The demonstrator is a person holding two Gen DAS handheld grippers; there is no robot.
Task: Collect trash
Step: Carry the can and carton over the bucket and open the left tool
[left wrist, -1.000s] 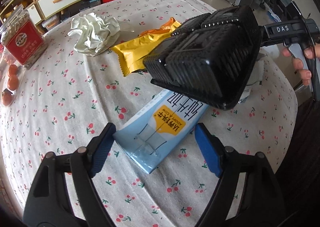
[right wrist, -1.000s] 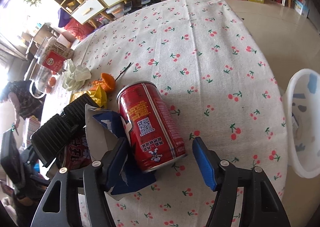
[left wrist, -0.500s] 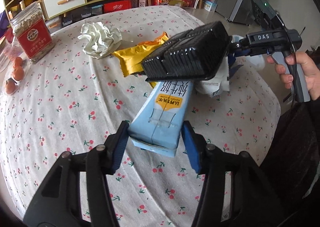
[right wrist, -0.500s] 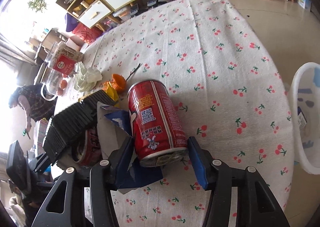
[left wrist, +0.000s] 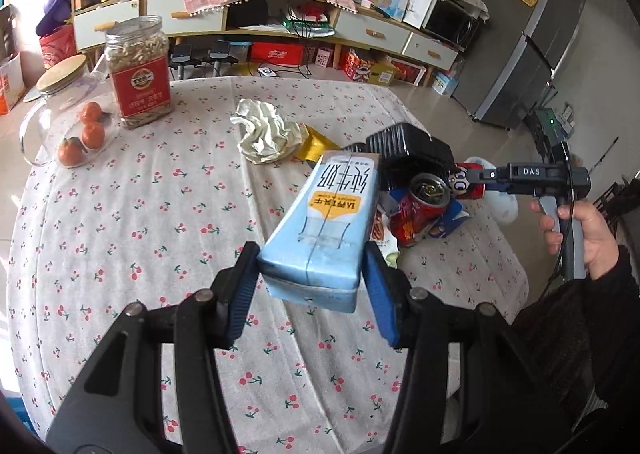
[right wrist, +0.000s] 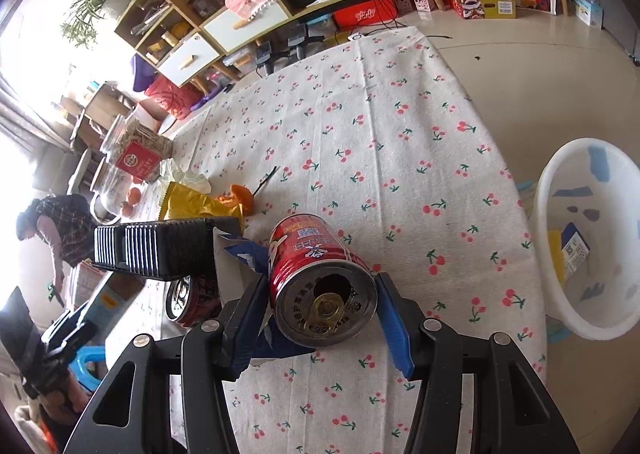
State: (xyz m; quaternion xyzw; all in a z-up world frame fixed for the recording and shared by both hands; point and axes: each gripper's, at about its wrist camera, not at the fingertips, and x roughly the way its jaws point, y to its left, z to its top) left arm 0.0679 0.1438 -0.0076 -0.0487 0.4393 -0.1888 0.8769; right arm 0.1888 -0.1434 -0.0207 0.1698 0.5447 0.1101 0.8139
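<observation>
Left wrist view: the left gripper [left wrist: 310,284] is clamping a blue milk carton [left wrist: 328,230], lifting it off the cherry-print tablecloth [left wrist: 140,234]. Rightward, the right gripper [right wrist: 322,316] is squeezing a red can [right wrist: 320,274], a white bin [right wrist: 592,238] sitting further right.

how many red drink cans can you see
2: one red can gripped in the right tongs, its opened top facing the camera; a second can lying left of it, under the black tray. More could be hidden.
</observation>
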